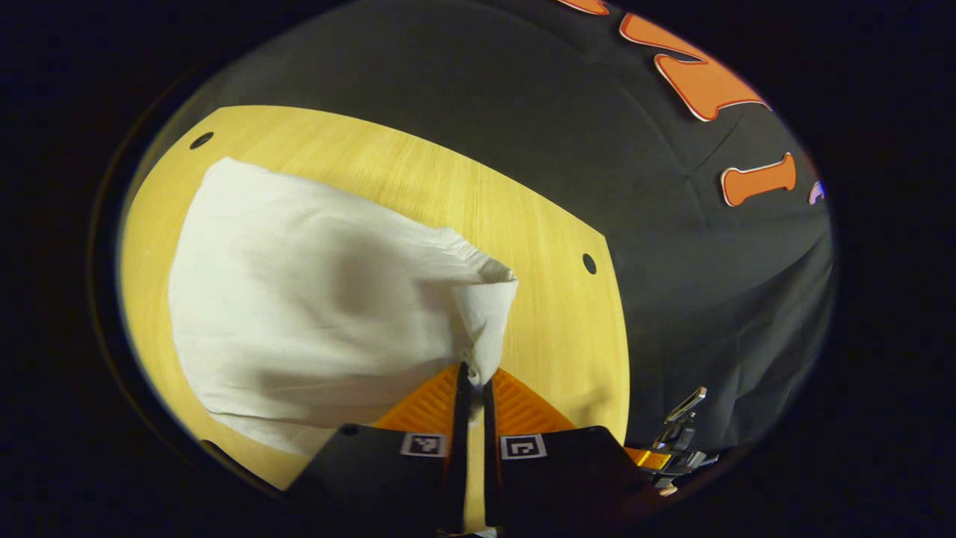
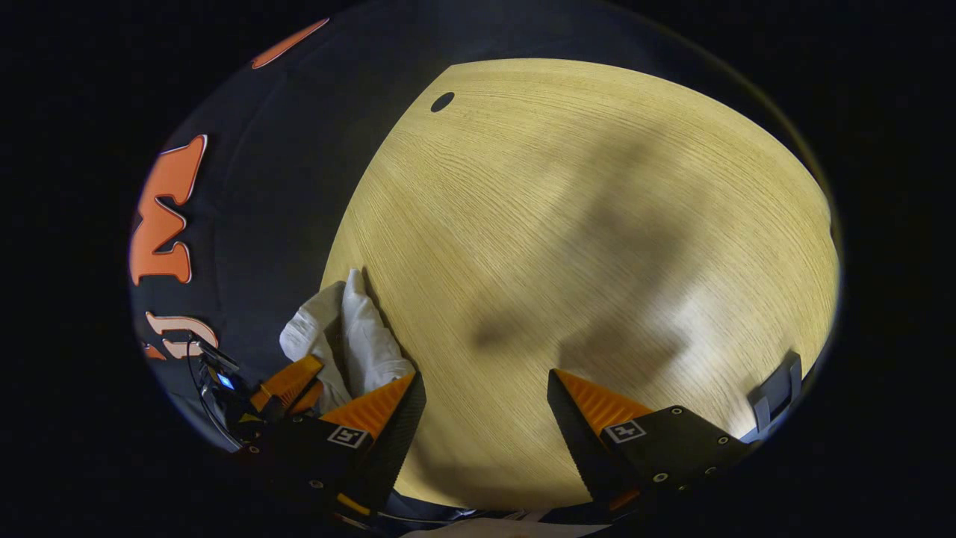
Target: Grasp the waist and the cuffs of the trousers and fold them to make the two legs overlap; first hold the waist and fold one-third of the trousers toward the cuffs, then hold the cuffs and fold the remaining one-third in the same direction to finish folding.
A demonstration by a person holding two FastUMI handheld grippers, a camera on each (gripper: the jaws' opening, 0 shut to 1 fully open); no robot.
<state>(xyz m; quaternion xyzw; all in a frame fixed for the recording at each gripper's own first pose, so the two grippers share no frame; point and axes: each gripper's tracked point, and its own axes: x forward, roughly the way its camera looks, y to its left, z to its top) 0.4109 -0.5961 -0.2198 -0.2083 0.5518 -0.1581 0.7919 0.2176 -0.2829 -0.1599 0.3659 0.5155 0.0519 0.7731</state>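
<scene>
White cloth, the trousers (image 1: 299, 314), hangs in a loose sheet from the left gripper (image 1: 473, 377), whose fingers (image 1: 461, 403) stand almost together and pinch a small gathered bit of the fabric's edge. From that pinch the cloth spreads away over the pale wooden surface (image 1: 553, 314), part of it raised and billowing, the far part seeming to lie on the wood; which end is waist and which is cuff cannot be told from here.

In the right gripper view the right gripper (image 2: 485, 388) has its fingers (image 2: 388, 407) spread wide with nothing between them, only bare wood below. A bunch of the trousers (image 2: 351, 329) shows just beside its left finger, near the surface's edge, with the other gripper close by. At the far right a dark clip-like fitting (image 2: 777, 388) sits on the surface's rim.

By my reading the fold is only half held: one hand carries the cloth while the other is empty.

Risks from here:
- The pinch takes very little fabric, so a quick pull could slip it free and drop the raised part in a heap.
- Lifted from one point, the cloth may twist or drape crooked, leaving the legs out of line.
- The bunch lies close to the surface's edge, so dragging that way could let cloth slide off.
- If the open fingers close on a single layer, the fold would come out uneven.
</scene>
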